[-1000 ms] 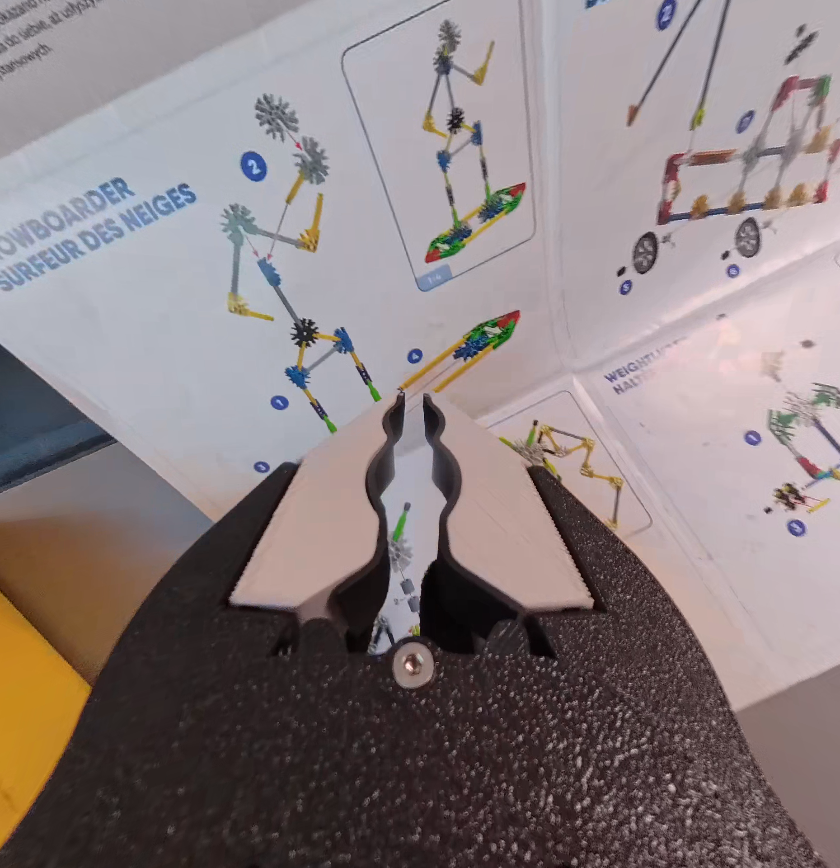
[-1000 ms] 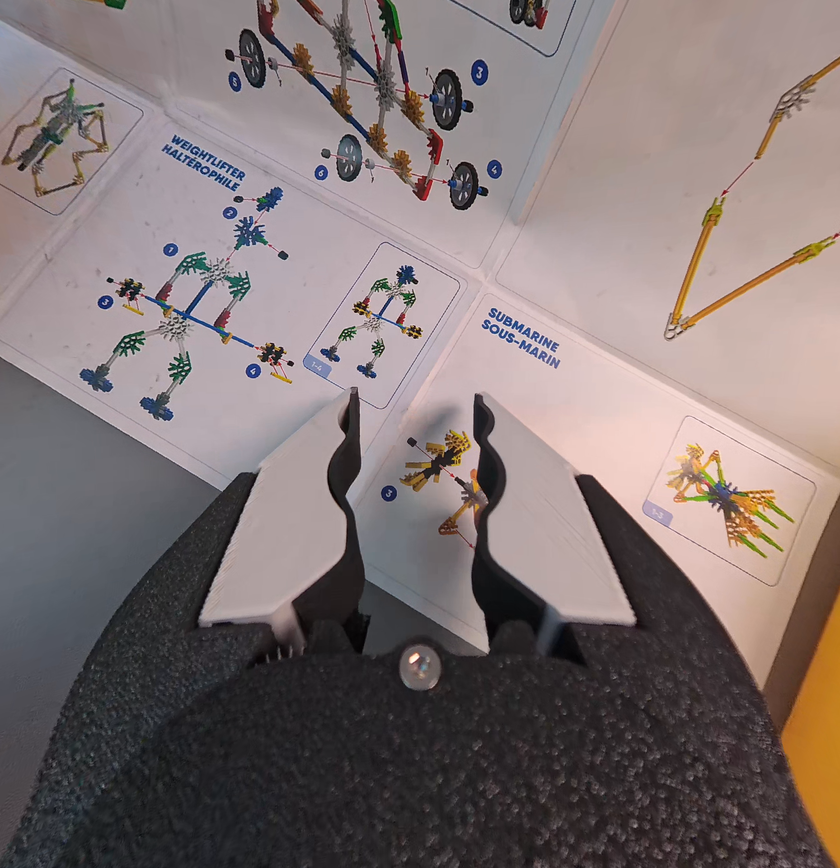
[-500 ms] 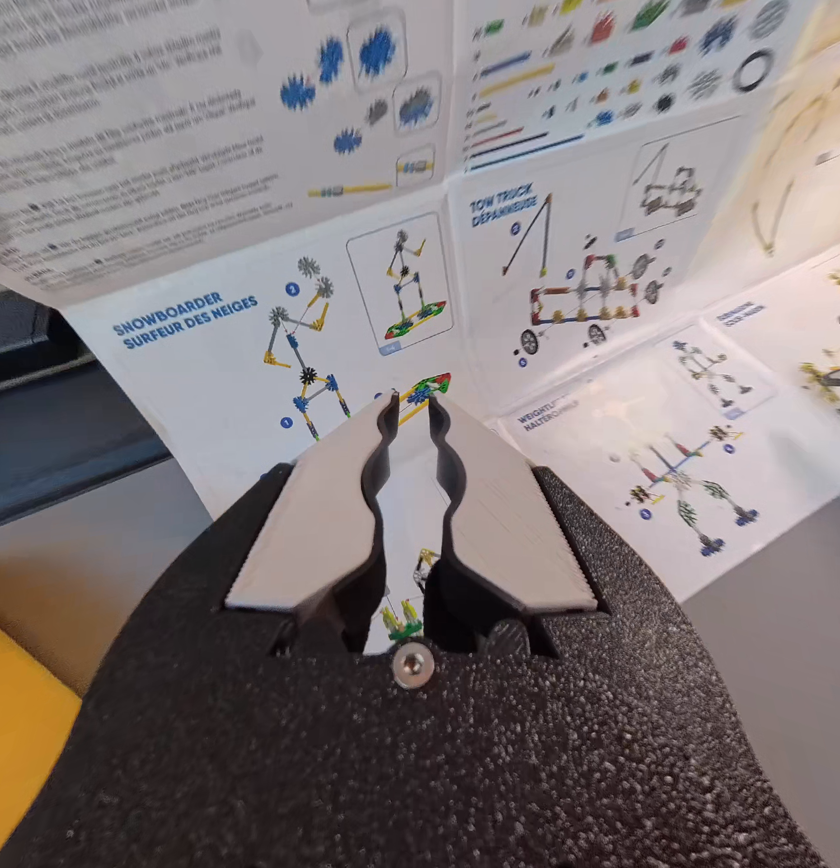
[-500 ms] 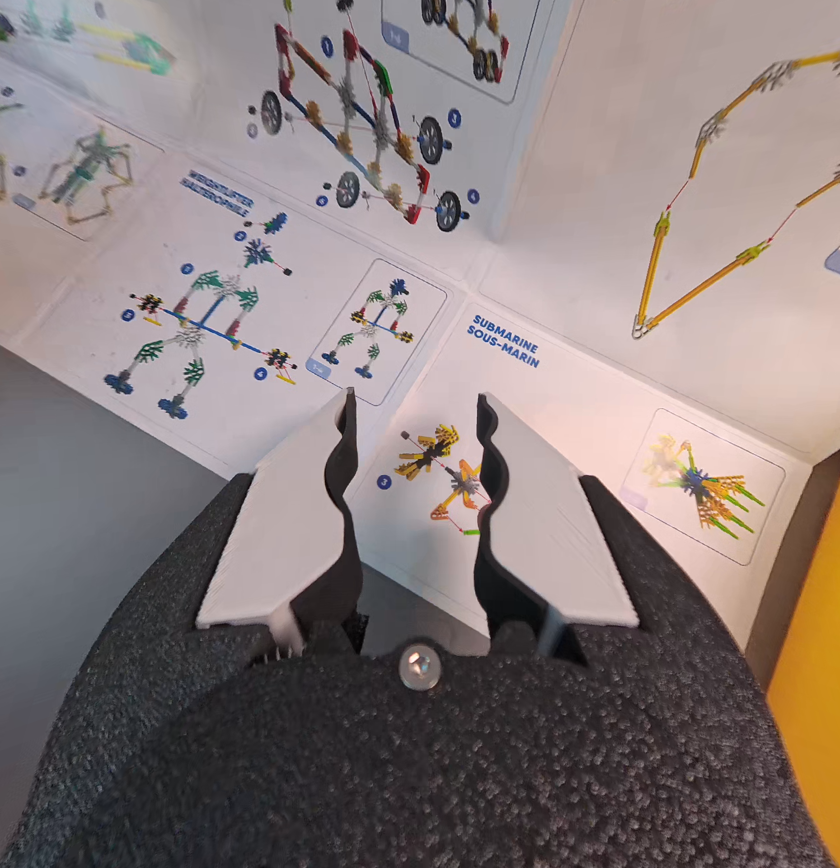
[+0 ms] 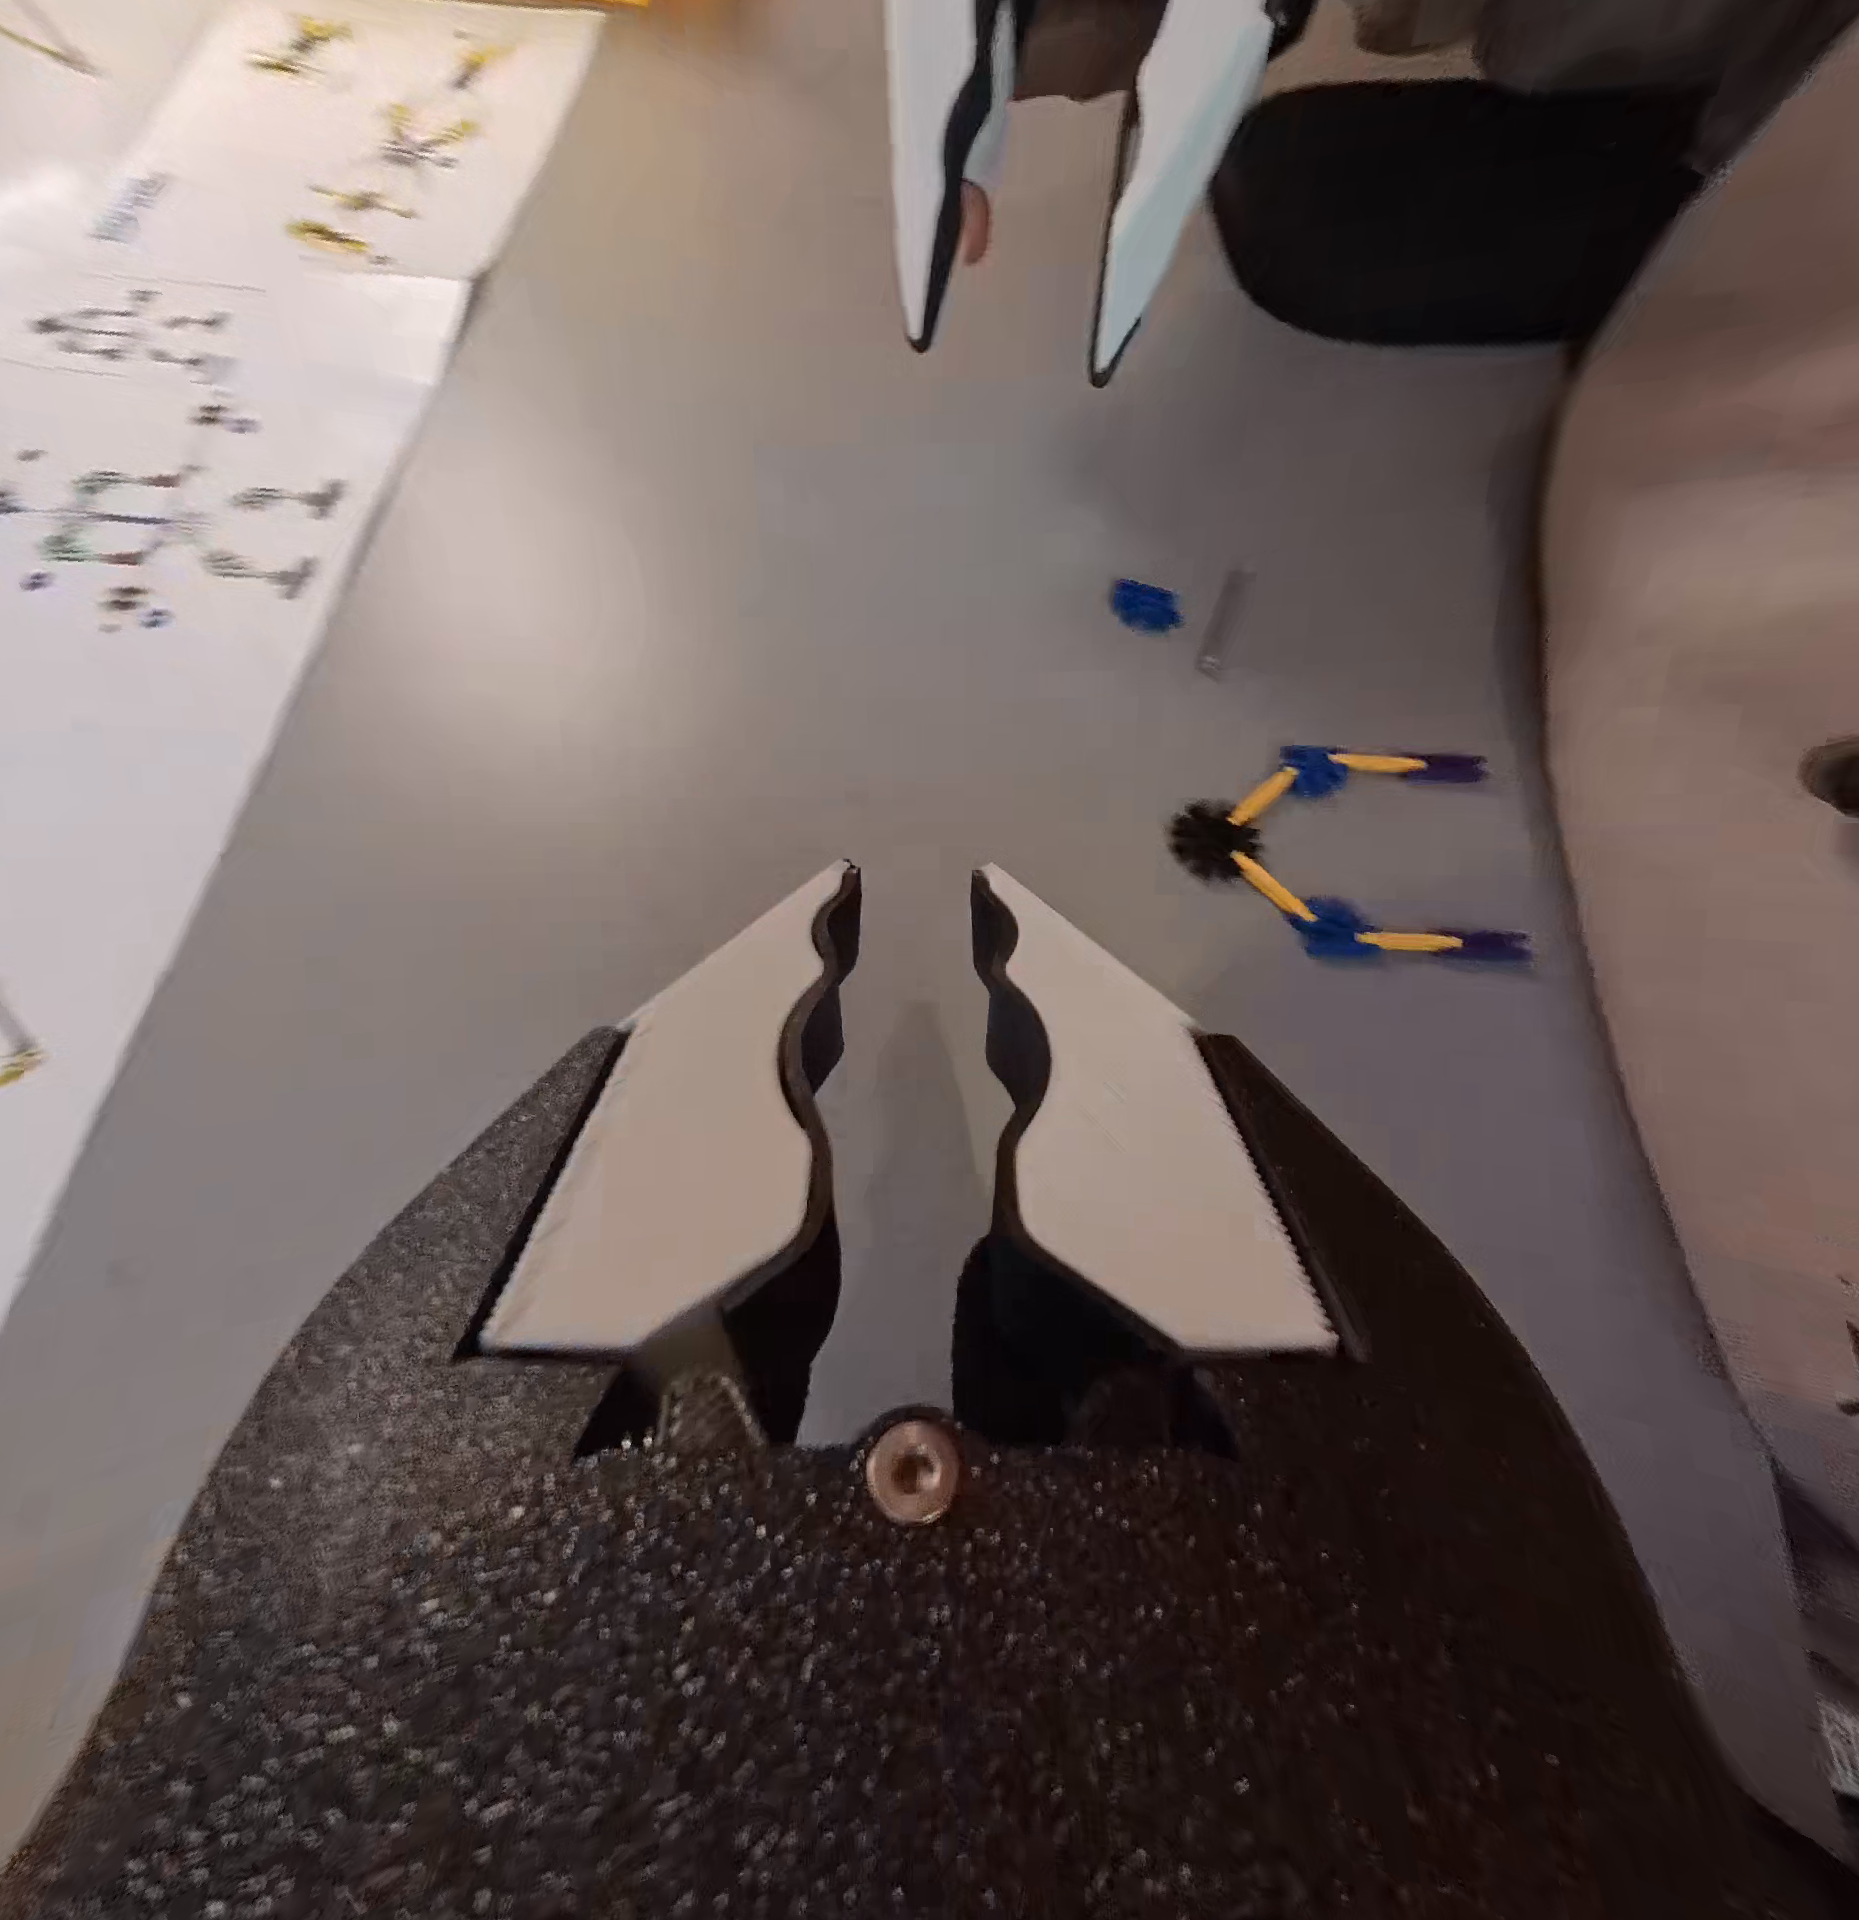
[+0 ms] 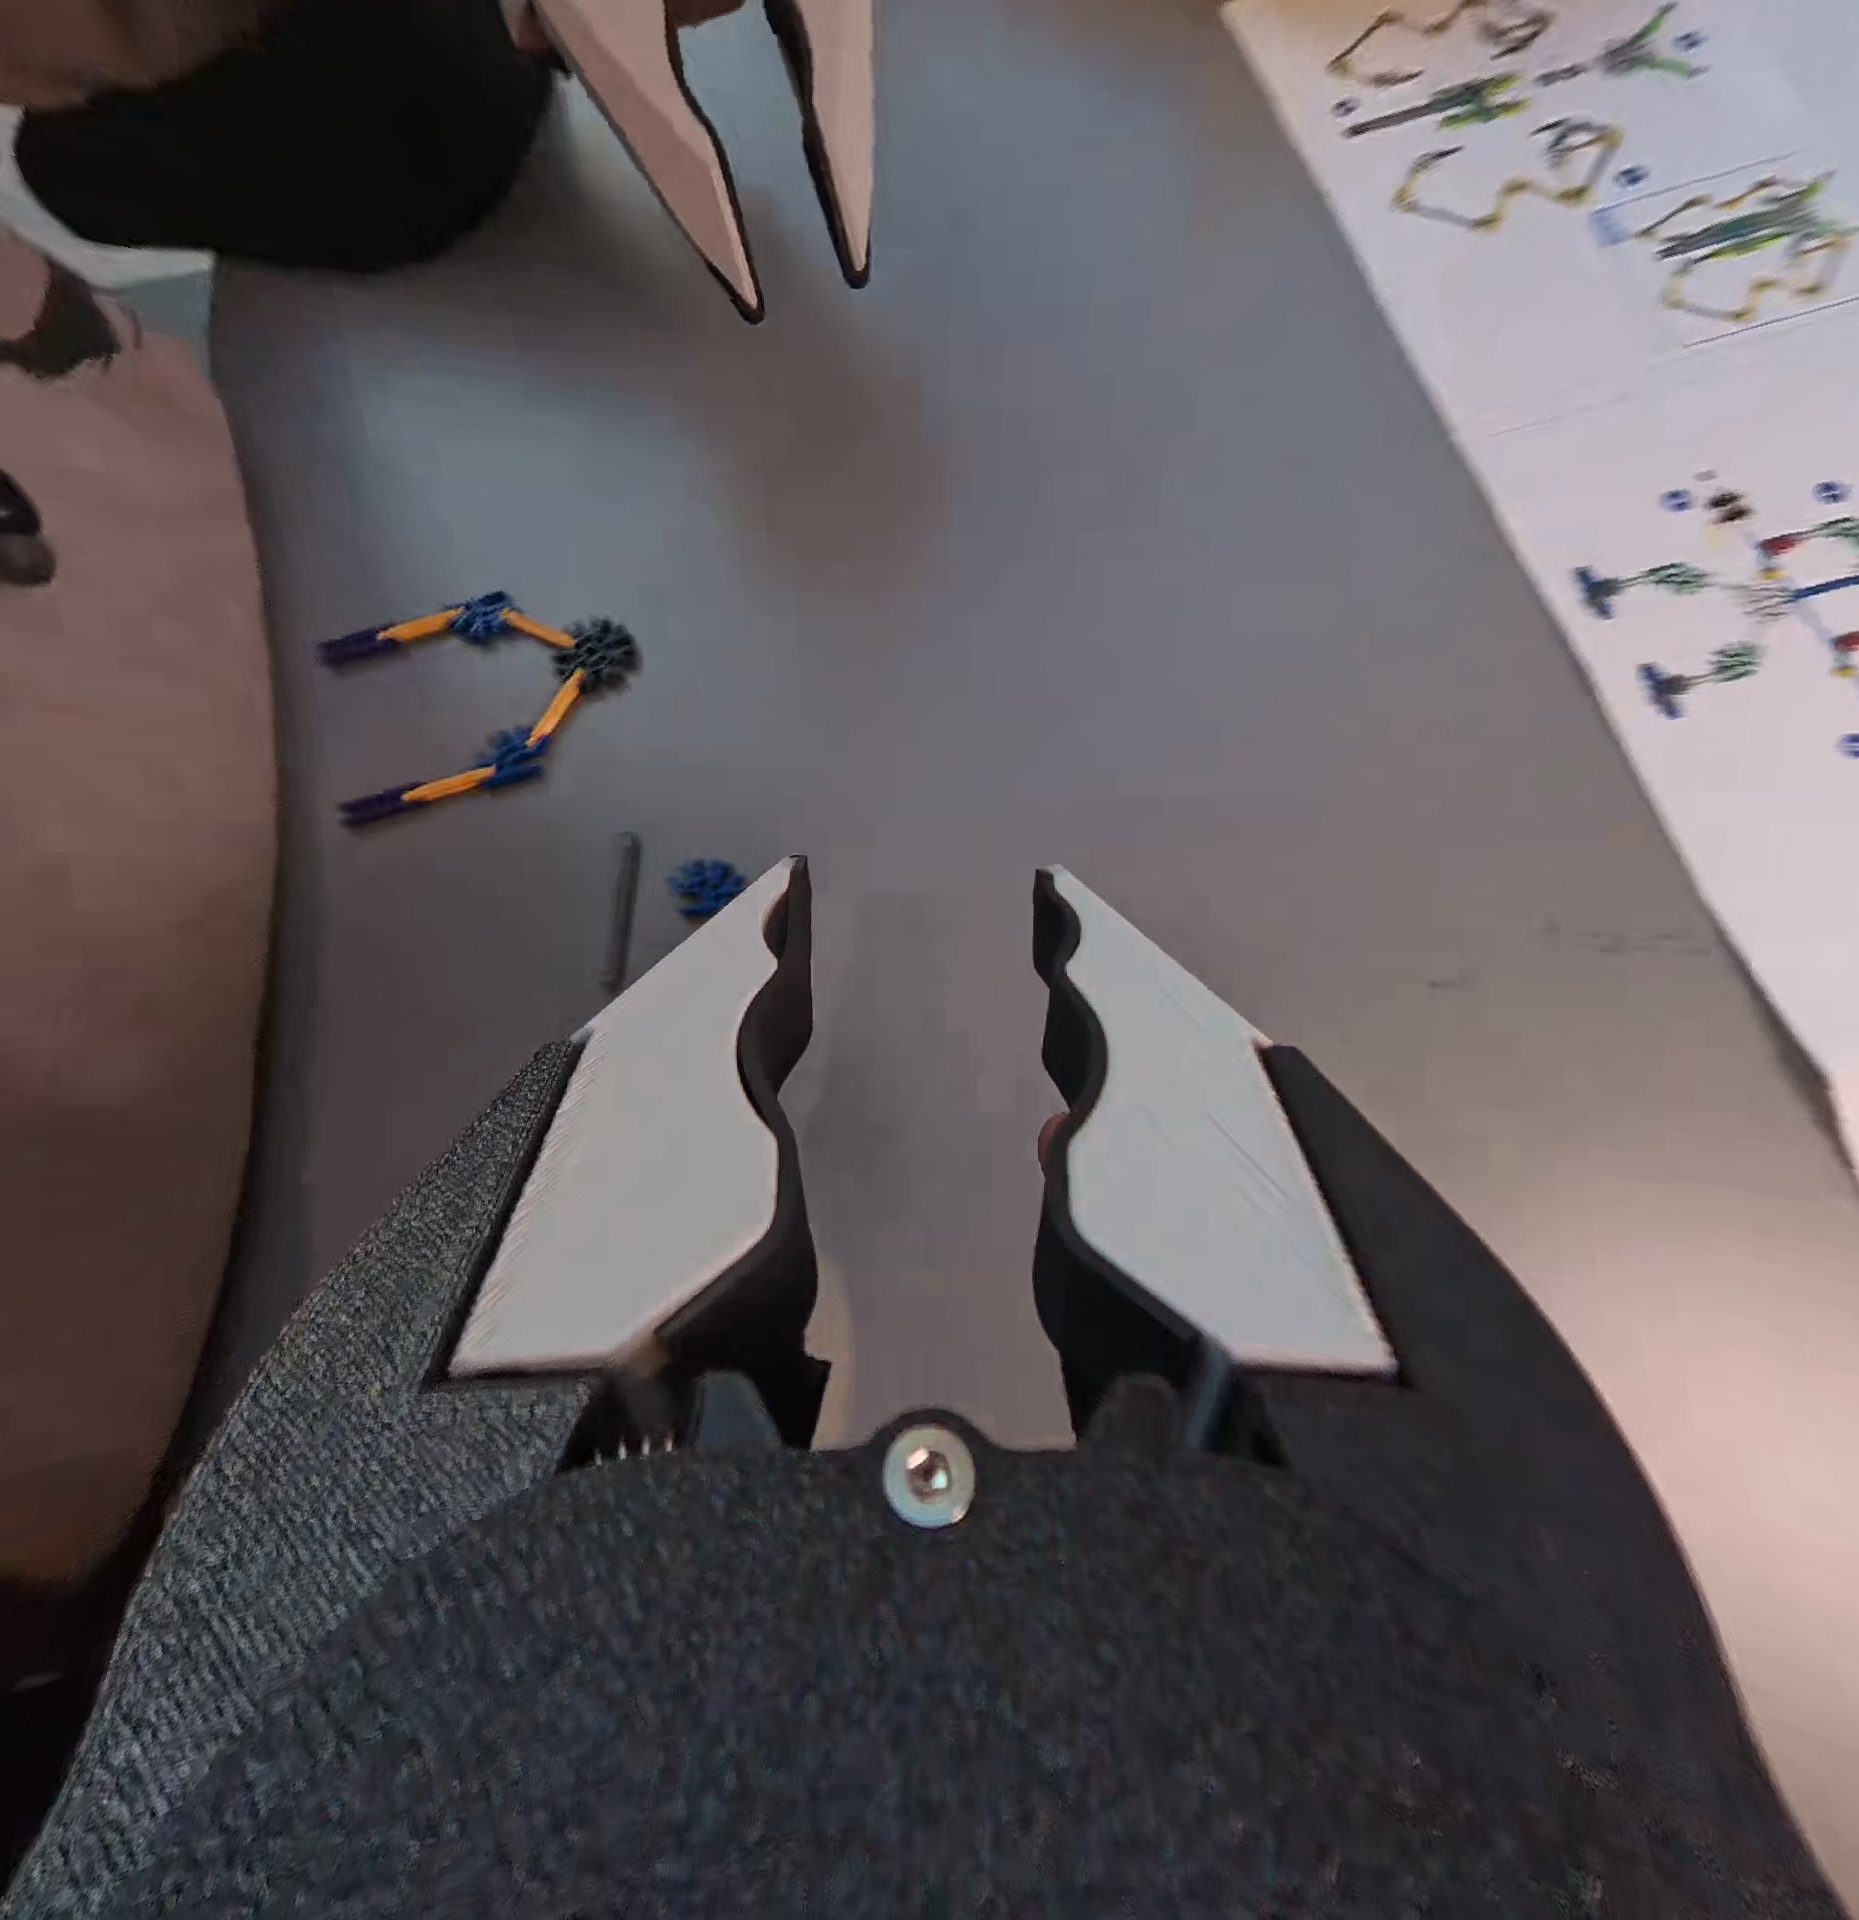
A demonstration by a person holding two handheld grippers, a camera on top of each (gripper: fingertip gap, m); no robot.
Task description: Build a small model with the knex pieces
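Observation:
My left gripper [image 5: 912,871] is open and empty above the grey table [image 5: 696,644]. My right gripper [image 6: 920,871] is open and empty, and faces the left one across the table; each shows in the other's view, the right one in the left wrist view [image 5: 1011,358] and the left one in the right wrist view [image 6: 809,296]. A small build of yellow rods, blue connectors, purple ends and a black hub [image 5: 1320,857] lies on the table; it also shows in the right wrist view [image 6: 499,691]. A loose blue connector [image 5: 1145,605] and a grey rod [image 5: 1223,621] lie beside it, just left of my right gripper's fingertip [image 6: 709,885].
A white instruction sheet [image 5: 125,520] with coloured diagrams lies flat along the table's side, also in the right wrist view [image 6: 1683,468]. A person's pinkish-clothed body [image 5: 1735,831] fills the other side. A dark rounded object [image 5: 1424,208] sits behind the right gripper. The gap from one gripper's tips to the other's is roughly 15 cm. From my right tips it is roughly 6 cm to the loose blue connector [image 5: 1145,605]; from my left, 12 cm. The right camera catches it too, in the right wrist view [image 6: 703,881].
Both grippers have swung away from the instruction sheet and now face each other over the table. The left gripper has opened wider. The sheet now lies at the side.

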